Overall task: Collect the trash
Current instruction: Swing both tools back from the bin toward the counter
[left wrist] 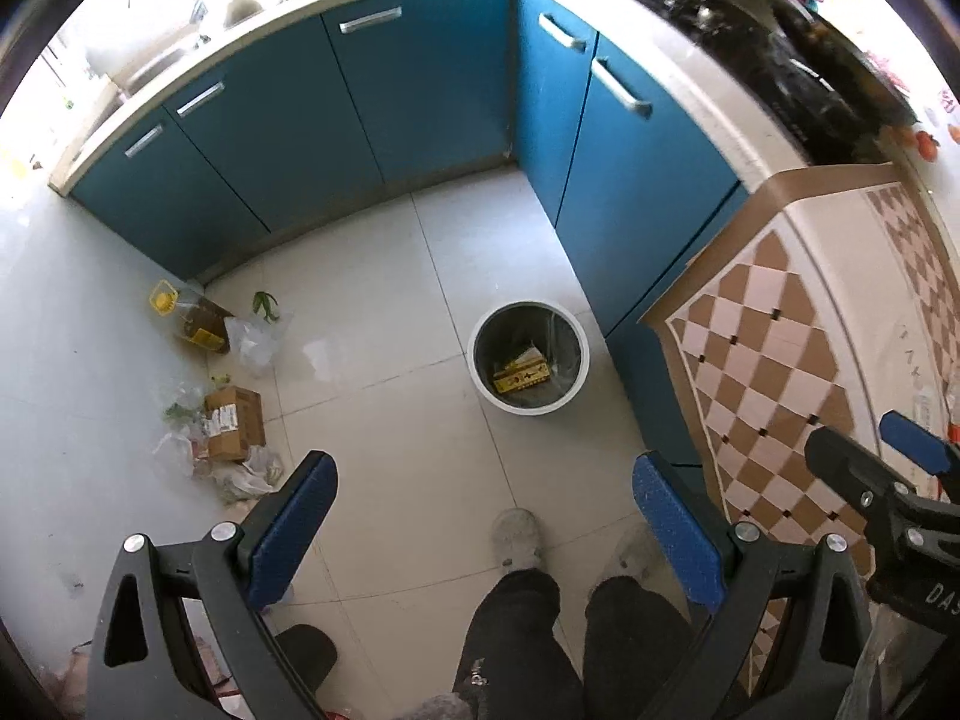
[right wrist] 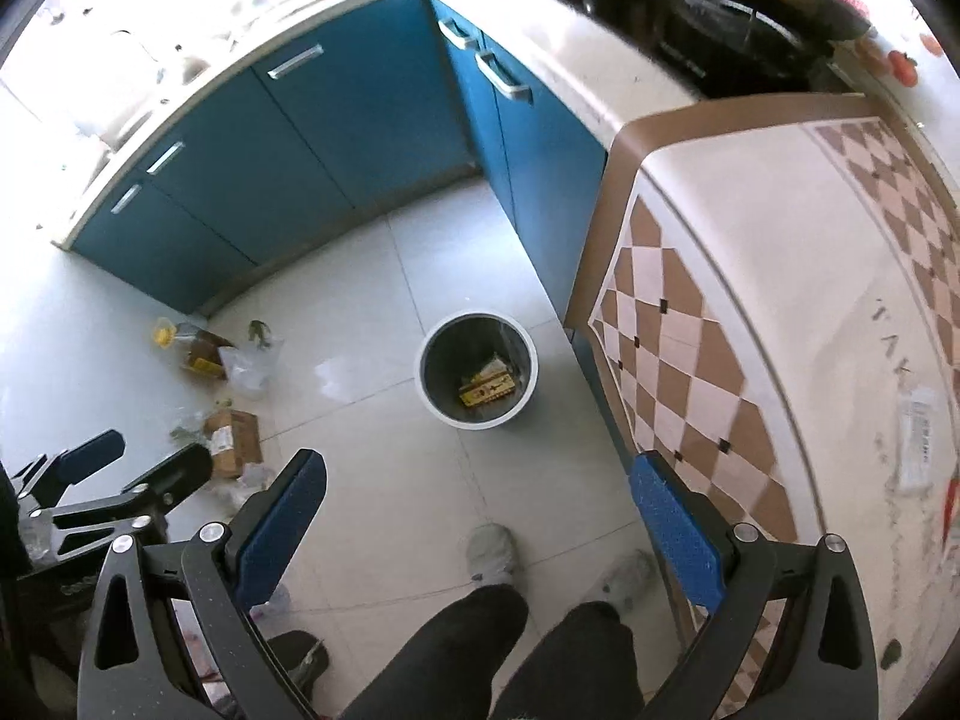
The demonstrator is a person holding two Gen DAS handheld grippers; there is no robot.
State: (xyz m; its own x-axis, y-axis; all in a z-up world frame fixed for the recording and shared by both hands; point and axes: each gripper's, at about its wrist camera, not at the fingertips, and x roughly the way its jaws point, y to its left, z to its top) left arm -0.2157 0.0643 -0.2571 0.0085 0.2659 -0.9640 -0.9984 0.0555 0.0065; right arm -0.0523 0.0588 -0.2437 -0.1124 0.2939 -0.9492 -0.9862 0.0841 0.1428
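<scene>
A round grey trash bin with a white rim stands on the tiled floor by the blue cabinets, holding a yellow box. Trash lies on the floor at the left: a cardboard box, an oil bottle, clear plastic bags and green scraps. My left gripper is open and empty, high above the floor. My right gripper is open and empty too. Each shows in the other's view, the right and the left.
Blue cabinets form an L-shaped corner under a pale counter with a sink and a black stove. A checked cloth covers a unit at the right. The person's legs and shoes stand below.
</scene>
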